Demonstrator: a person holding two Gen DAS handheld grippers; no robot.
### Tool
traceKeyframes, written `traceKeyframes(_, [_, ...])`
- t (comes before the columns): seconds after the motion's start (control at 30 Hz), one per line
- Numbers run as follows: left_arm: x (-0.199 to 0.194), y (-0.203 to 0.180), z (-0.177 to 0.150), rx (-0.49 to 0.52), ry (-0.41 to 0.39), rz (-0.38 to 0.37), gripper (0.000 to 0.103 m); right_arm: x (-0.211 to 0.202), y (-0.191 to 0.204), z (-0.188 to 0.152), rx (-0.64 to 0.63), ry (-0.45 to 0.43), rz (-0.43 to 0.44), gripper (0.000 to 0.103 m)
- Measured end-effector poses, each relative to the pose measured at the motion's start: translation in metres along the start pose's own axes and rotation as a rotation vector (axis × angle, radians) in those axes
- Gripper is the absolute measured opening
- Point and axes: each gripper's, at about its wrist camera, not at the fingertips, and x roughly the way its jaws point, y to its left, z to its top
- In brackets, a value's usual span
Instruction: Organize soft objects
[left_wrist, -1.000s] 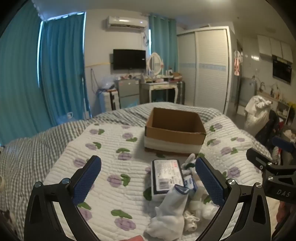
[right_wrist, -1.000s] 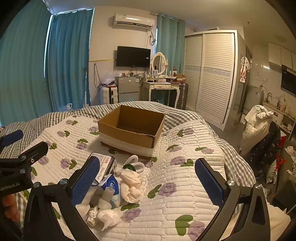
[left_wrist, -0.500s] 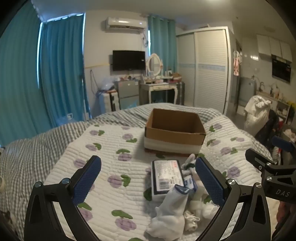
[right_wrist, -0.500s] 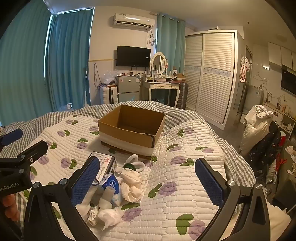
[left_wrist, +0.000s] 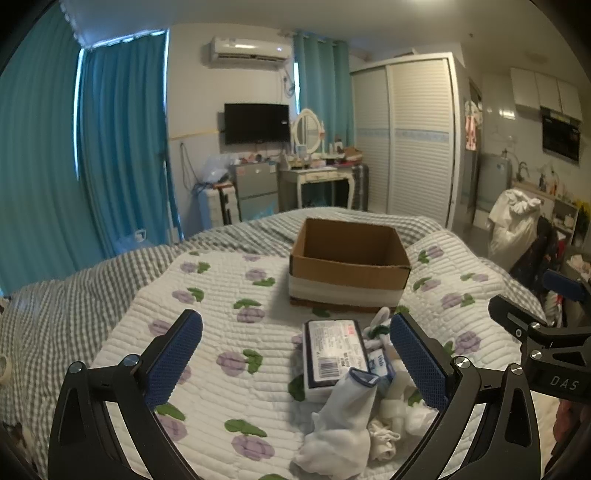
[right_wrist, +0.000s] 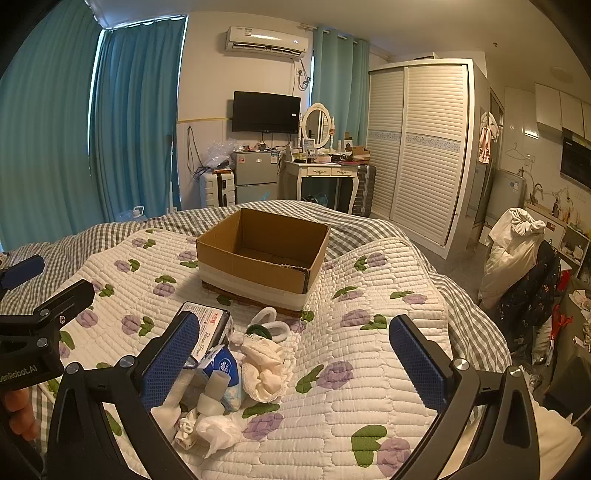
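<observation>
The jaws of the left gripper (left_wrist: 295, 363) and right gripper (right_wrist: 293, 363) are held wide apart and empty above the quilt (right_wrist: 369, 295), on which a pile of socks (left_wrist: 334, 424), tissues (right_wrist: 221, 369) and a packet (left_wrist: 332, 352) is heaped just before an open box (right_wrist: 264, 254)

brown box (left_wrist: 349, 275), white purple-flowered quilt (left_wrist: 221, 295), teal curtains (left_wrist: 74, 147)

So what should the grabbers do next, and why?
Probably lower the left hand-held gripper onto the white sock at the near edge of the pile. Both grippers hang open, holding nothing, and the cardboard box behind the pile looks empty.
</observation>
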Motion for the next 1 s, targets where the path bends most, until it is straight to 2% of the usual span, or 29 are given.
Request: traceKeyframes(1.0, [0.0002,0.0018,0.0006,-0.002,0.001,0.005,0.103,-0.0011,0.0019,0.0008,0.0,0.003,0.002,0.103])
